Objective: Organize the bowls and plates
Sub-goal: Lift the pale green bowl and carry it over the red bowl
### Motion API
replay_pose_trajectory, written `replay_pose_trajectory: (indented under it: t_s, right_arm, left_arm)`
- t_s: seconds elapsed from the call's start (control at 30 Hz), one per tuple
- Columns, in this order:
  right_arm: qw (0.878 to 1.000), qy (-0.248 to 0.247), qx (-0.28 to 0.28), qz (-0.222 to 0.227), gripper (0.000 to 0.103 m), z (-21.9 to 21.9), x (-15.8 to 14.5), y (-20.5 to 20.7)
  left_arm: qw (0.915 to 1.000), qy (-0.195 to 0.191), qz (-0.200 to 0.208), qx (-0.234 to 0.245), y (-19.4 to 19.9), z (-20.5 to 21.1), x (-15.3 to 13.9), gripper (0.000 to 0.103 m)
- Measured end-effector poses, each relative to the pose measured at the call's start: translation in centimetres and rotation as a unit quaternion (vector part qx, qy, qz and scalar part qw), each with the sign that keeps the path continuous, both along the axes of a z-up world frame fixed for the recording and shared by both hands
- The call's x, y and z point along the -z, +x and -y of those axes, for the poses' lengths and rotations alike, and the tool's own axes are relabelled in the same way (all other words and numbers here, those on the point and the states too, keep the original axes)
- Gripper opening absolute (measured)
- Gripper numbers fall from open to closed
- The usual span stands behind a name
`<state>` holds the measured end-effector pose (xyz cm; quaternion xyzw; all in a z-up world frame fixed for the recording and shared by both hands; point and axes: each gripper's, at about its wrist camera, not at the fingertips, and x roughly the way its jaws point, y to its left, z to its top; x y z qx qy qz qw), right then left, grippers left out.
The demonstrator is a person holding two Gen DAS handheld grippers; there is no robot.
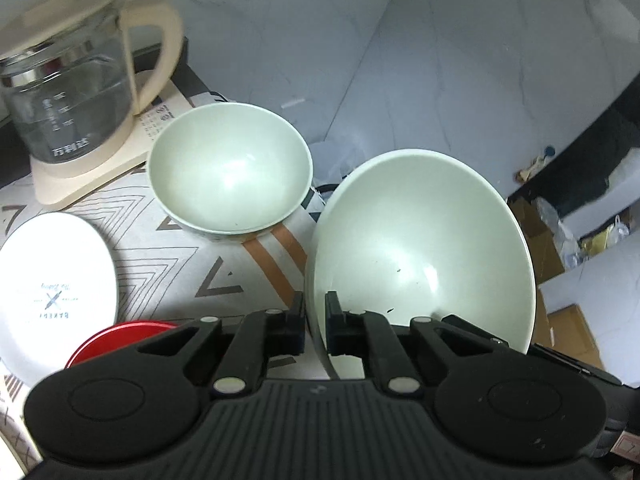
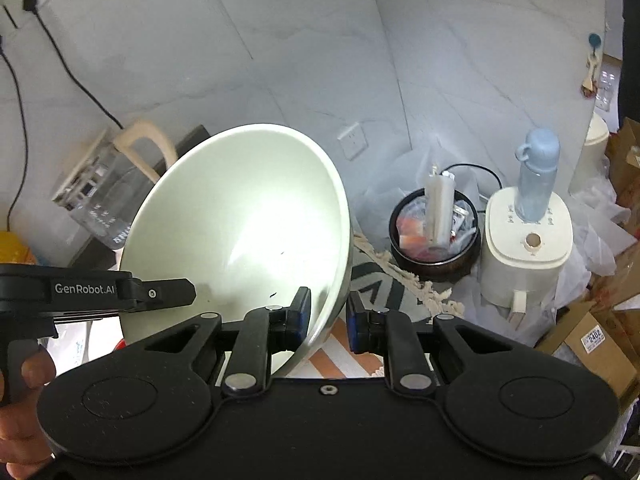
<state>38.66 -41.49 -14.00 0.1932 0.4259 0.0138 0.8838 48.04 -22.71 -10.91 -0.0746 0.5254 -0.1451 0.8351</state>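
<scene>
The patterned tablecloth [image 1: 168, 256] carries most of the ware. Largest in view is the pale green bowl [image 1: 420, 248], held tilted above the cloth's right edge. The left gripper [image 1: 315, 322] is clamped on its near rim. The right gripper [image 2: 329, 318] straddles the opposite rim, its inner pad touching and its outer pad just apart (grip not yet complete). A second green bowl [image 1: 230, 172] sits upright on the cloth beside the glass kettle [image 1: 68, 92]. A white plate [image 1: 56, 280] and a red dish [image 1: 120, 336] lie unstacked at left. Judgement: early stage; nothing nested, bowls and plates remain to be grouped.
</scene>
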Motion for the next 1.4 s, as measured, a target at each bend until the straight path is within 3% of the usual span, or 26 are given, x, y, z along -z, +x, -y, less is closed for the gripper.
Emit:
replay_pose_trajectory:
  t_s: [0.7,1.4]
  right_arm:
    - [0.996,0.011,-0.074,0.040,0.019,-5.0,-2.5,-2.6]
    - [0.987,-0.006,-0.163,0.007,0.019,-11.4,-1.0,-3.4]
  left_arm:
    - [0.9964,0.012,0.033,-0.077,-5.7,-5.9,-3.7,0.008]
    - [0.9893,0.019,-0.009,-0.144,-9.6,-12.0,-1.1,0.008]
